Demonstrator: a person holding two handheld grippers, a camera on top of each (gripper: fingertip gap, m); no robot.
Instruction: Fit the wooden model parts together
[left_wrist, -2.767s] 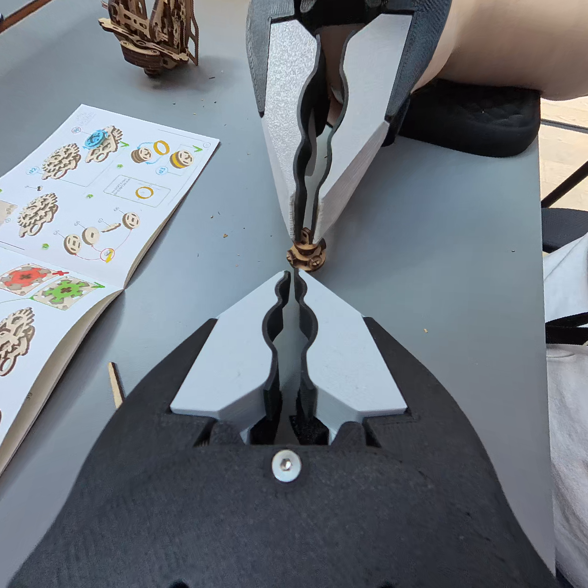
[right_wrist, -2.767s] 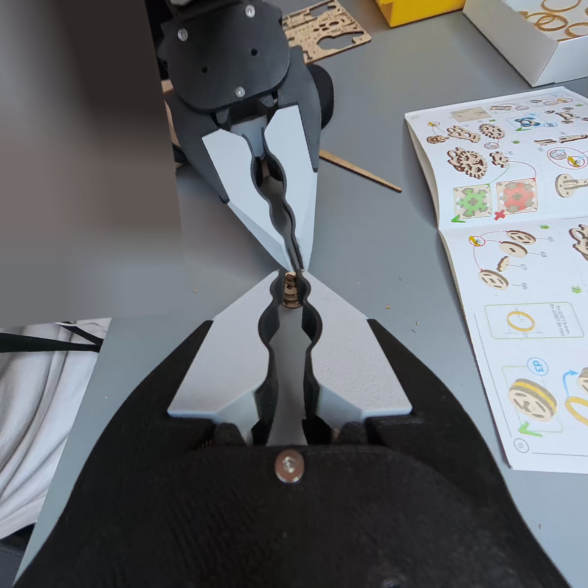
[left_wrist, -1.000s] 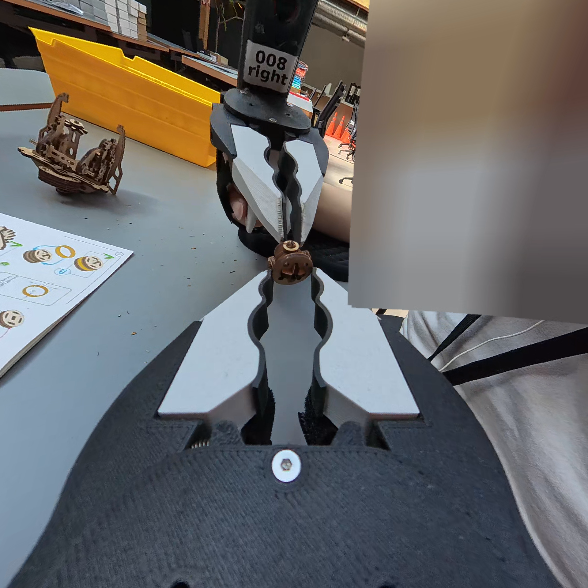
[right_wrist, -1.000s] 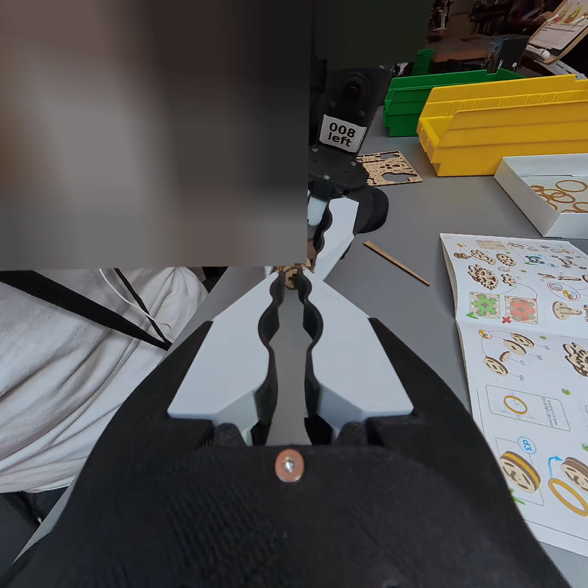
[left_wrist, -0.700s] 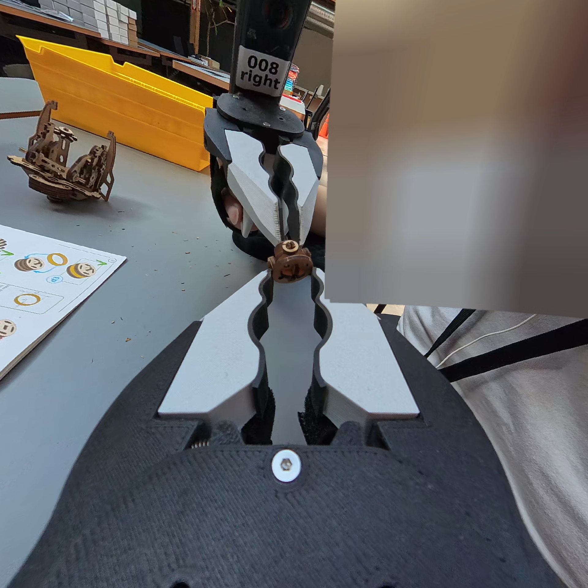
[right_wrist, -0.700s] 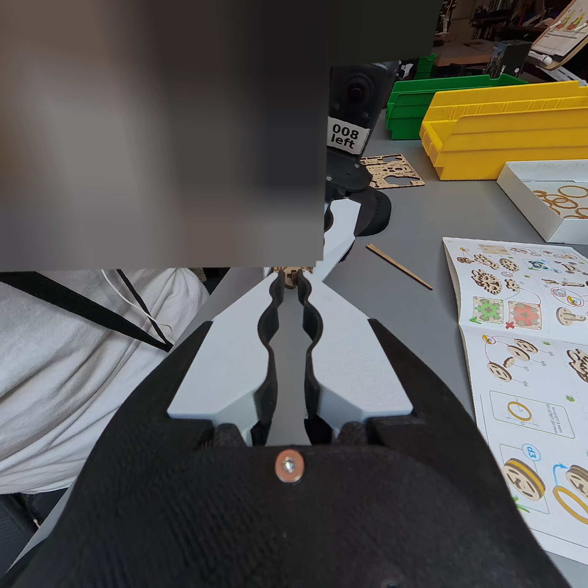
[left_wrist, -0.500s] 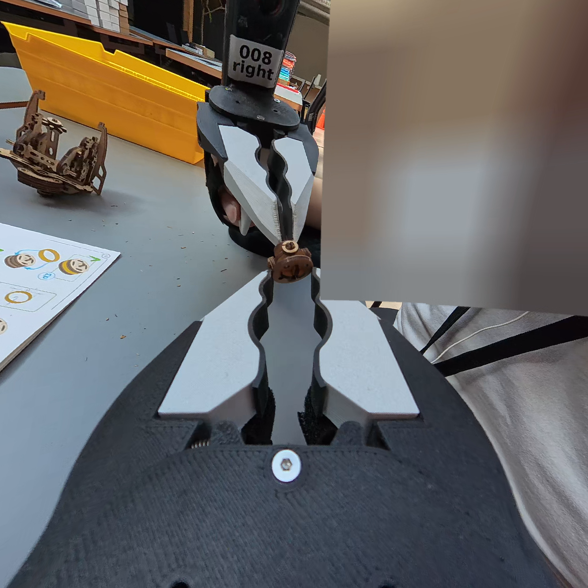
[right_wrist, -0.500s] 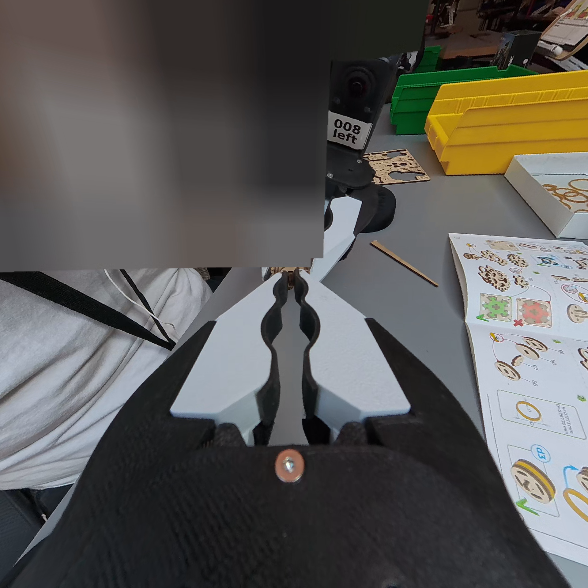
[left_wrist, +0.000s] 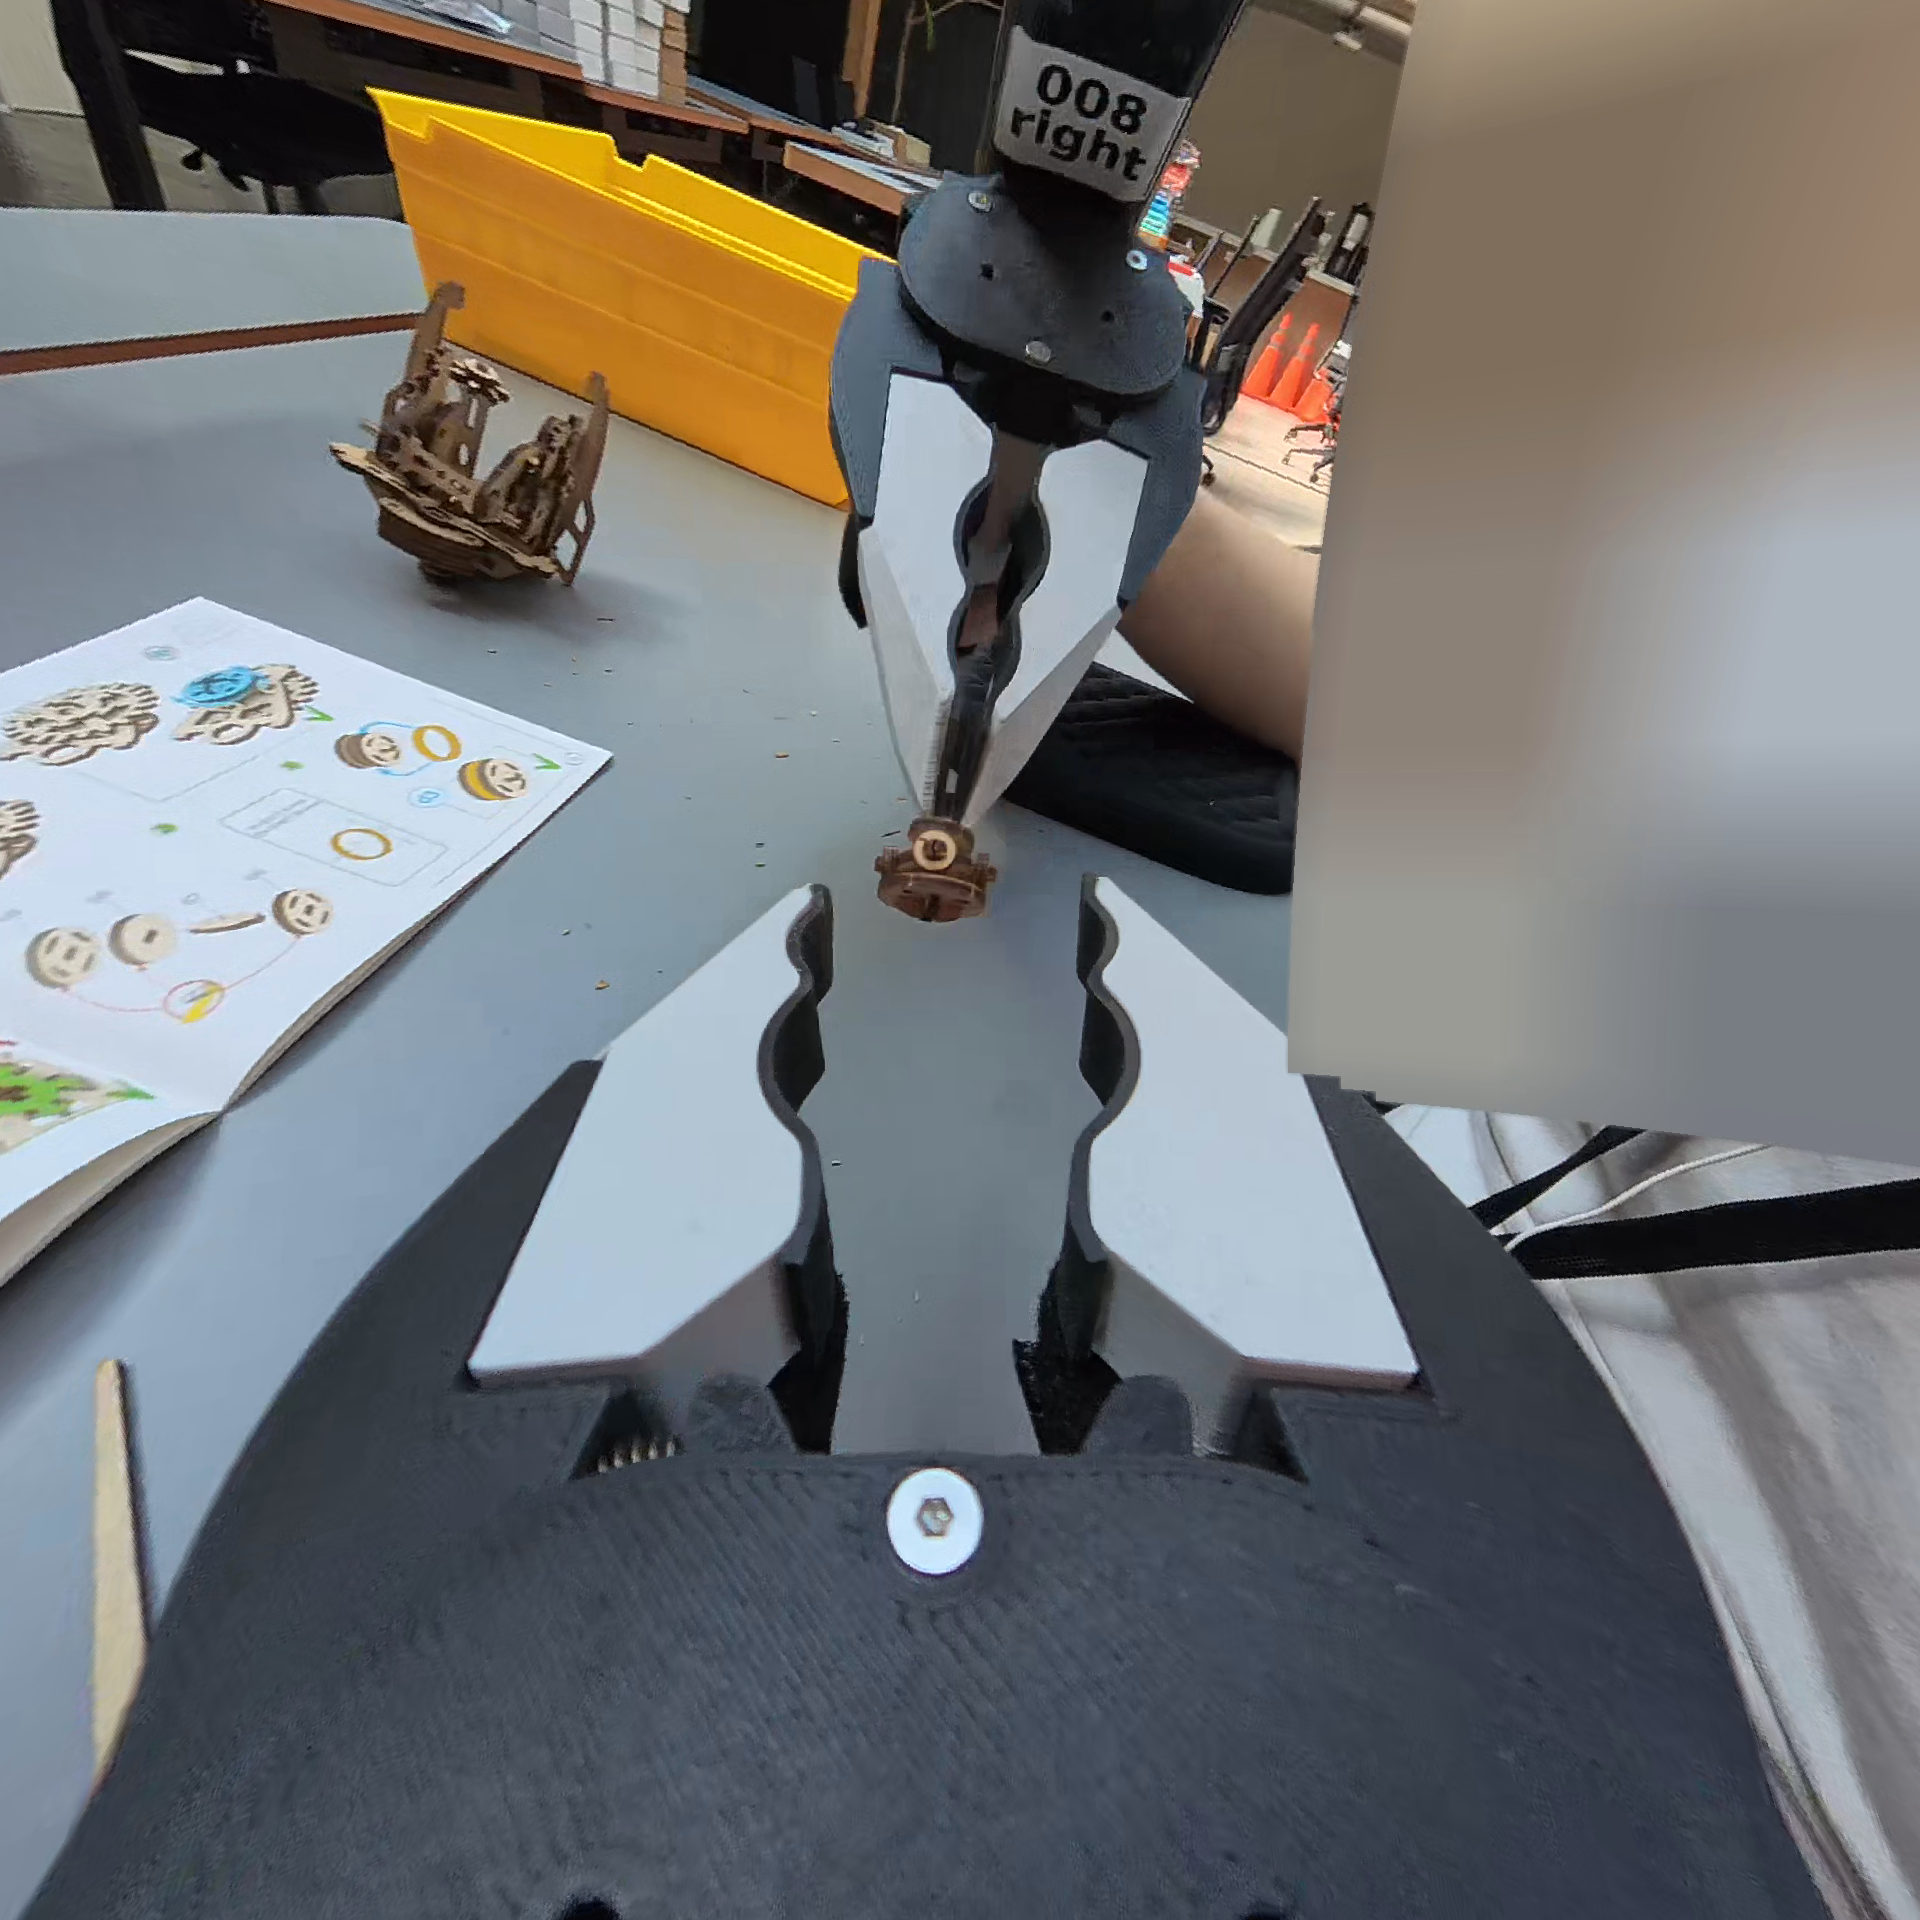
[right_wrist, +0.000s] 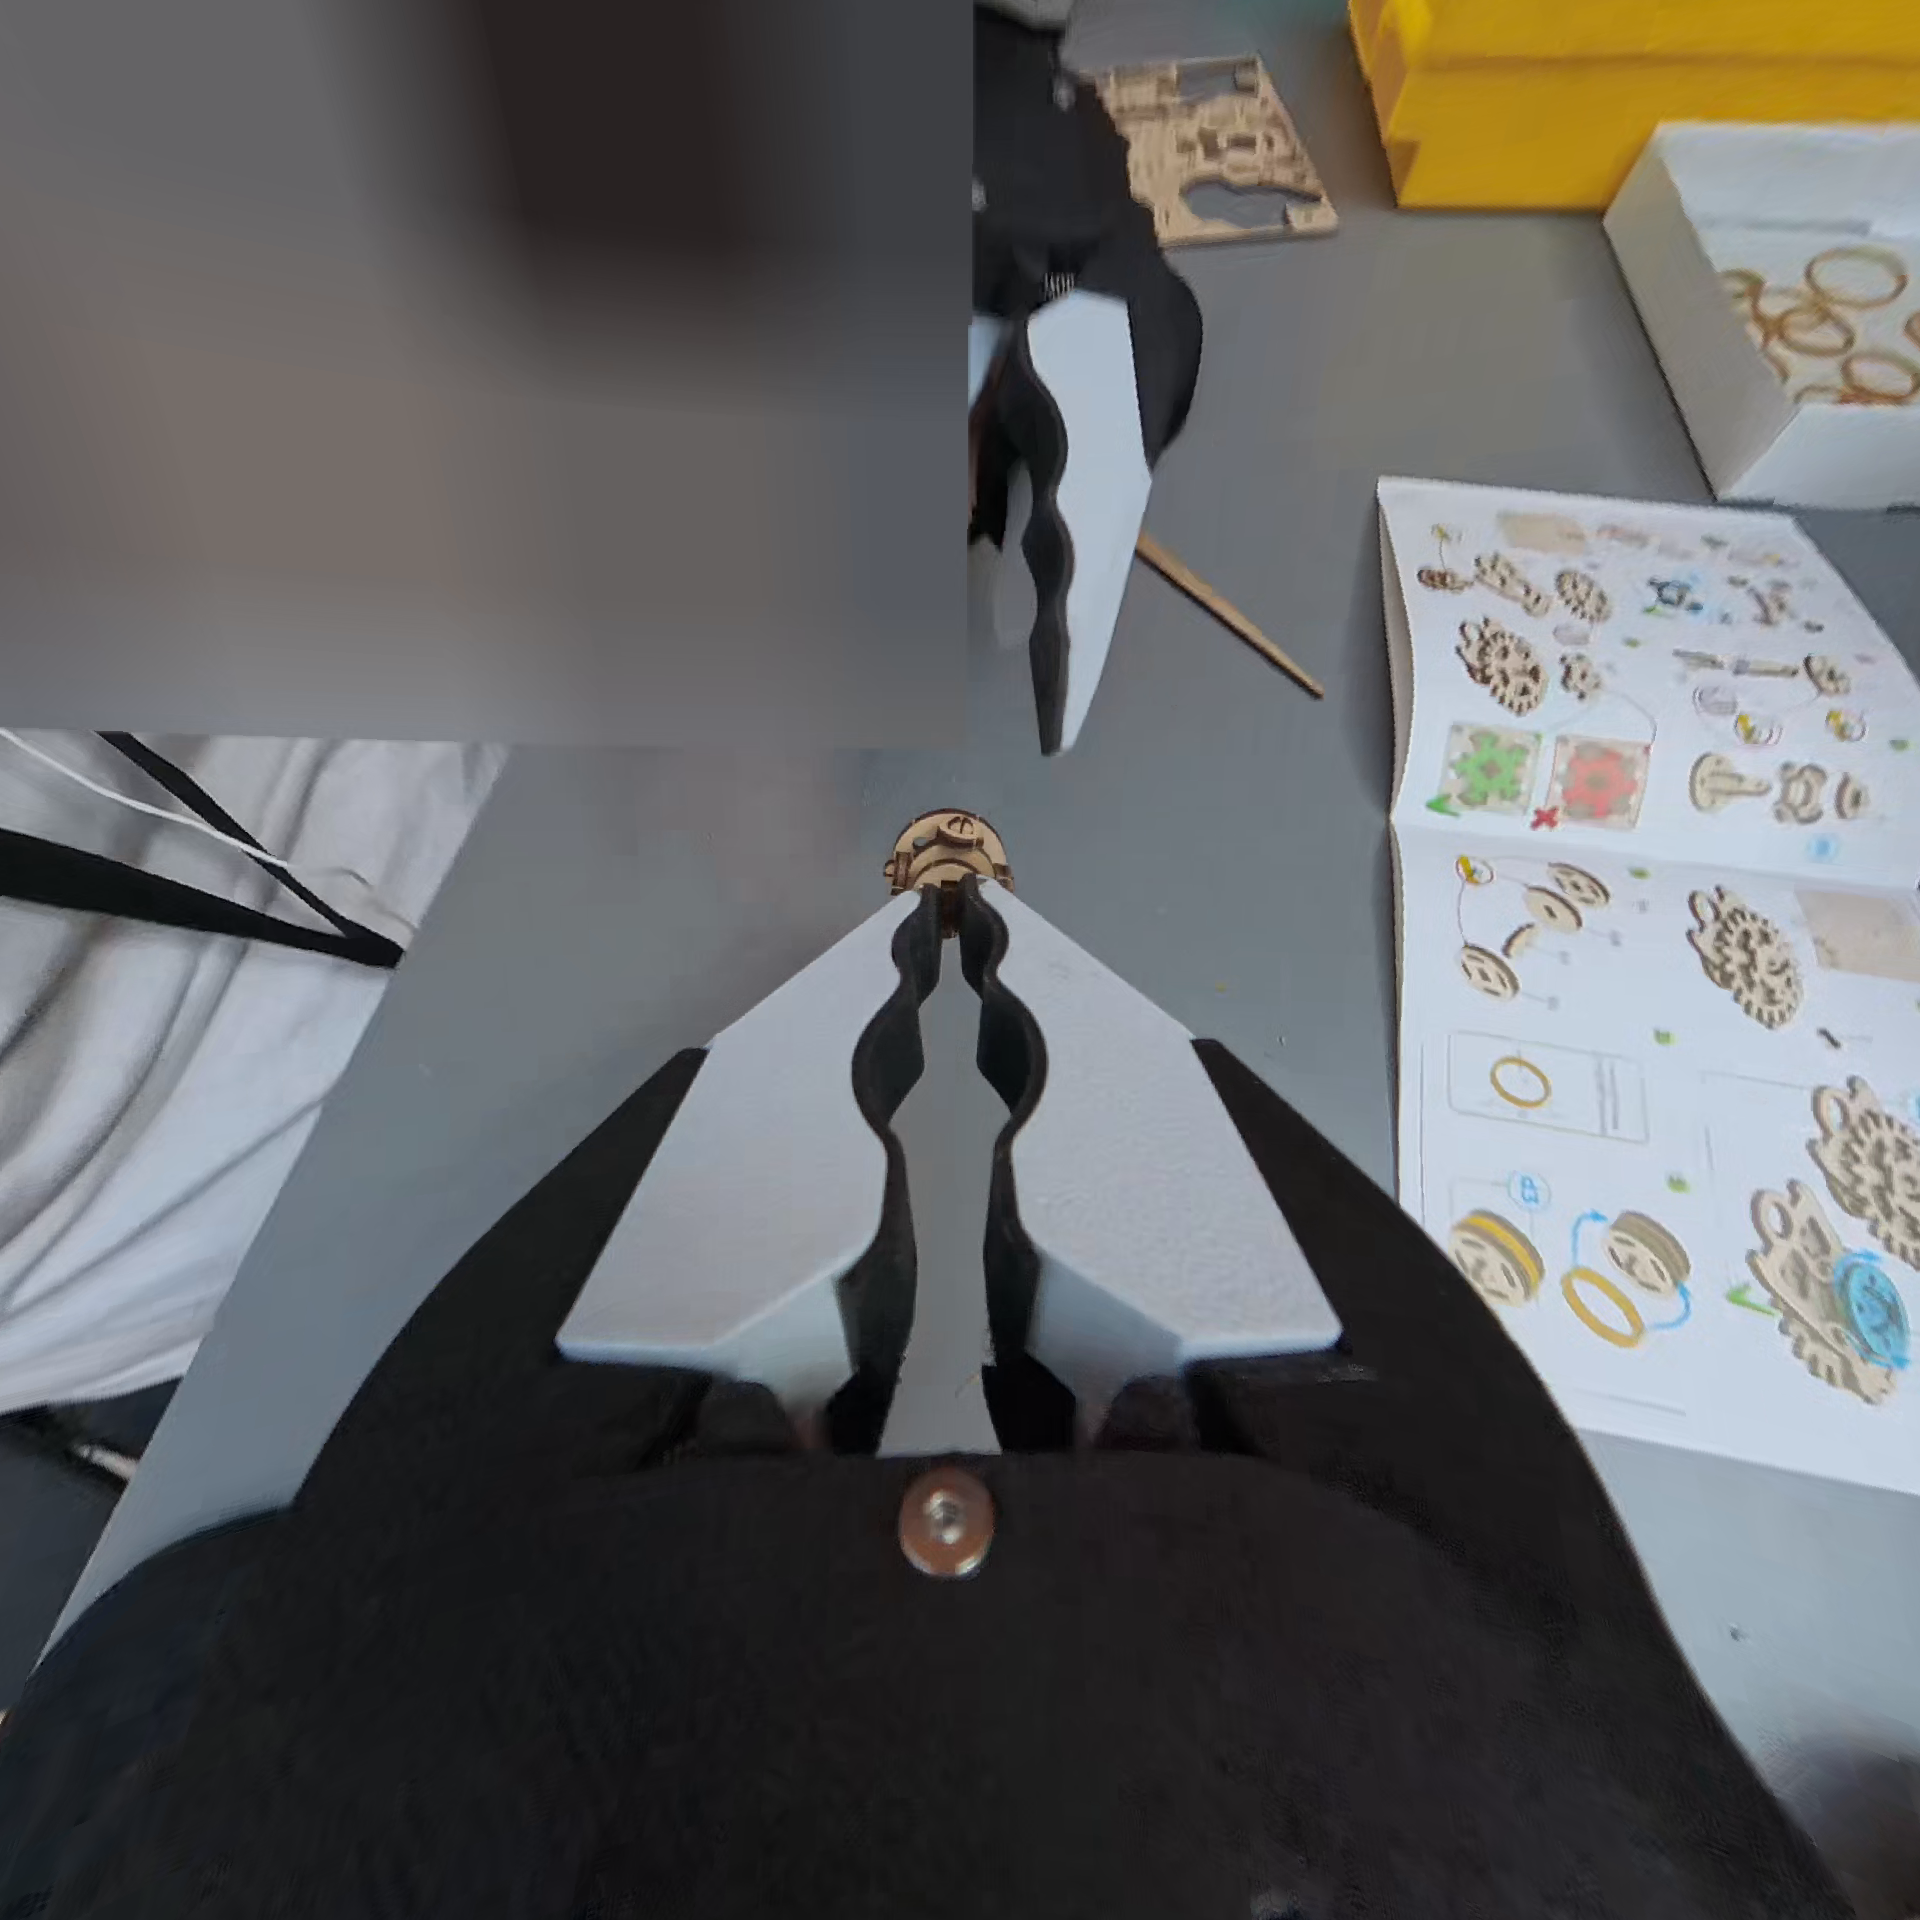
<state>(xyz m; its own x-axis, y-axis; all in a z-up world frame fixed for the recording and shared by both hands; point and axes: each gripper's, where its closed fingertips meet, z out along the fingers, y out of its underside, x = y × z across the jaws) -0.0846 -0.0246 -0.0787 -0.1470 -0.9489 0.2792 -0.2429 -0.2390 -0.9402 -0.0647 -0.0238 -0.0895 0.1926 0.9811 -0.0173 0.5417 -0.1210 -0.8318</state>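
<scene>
Jaws of the right gripper (right_wrist: 943, 906) pinched down on the stub of a small round wooden assembly (right_wrist: 948, 858) — nearly closed, only that thin tab between the tips. The piece hangs off the tips above the grey counter (left_wrist: 727, 644), just past the left gripper (left_wrist: 951, 904), whose jaws stand wide apart with nothing in them; the assembly sits at the mouth of that gap, touching neither finger.

From the right wrist view only one grey finger (right_wrist: 1081, 520) of the left gripper shows; the rest is behind a blurred patch.

Around the work:
- open instruction booklet (left_wrist: 239, 831) flat on the counter, to the left gripper's left
- finished wooden ship model (left_wrist: 473, 488) standing upright beyond the booklet
- yellow bin (left_wrist: 623, 301) behind it
- thin wooden stick (right_wrist: 1226, 613) lying near the booklet
- punched-out wooden parts sheet (right_wrist: 1210, 156) — far side of the counter
- white box (right_wrist: 1787, 301) holding wooden rings
</scene>
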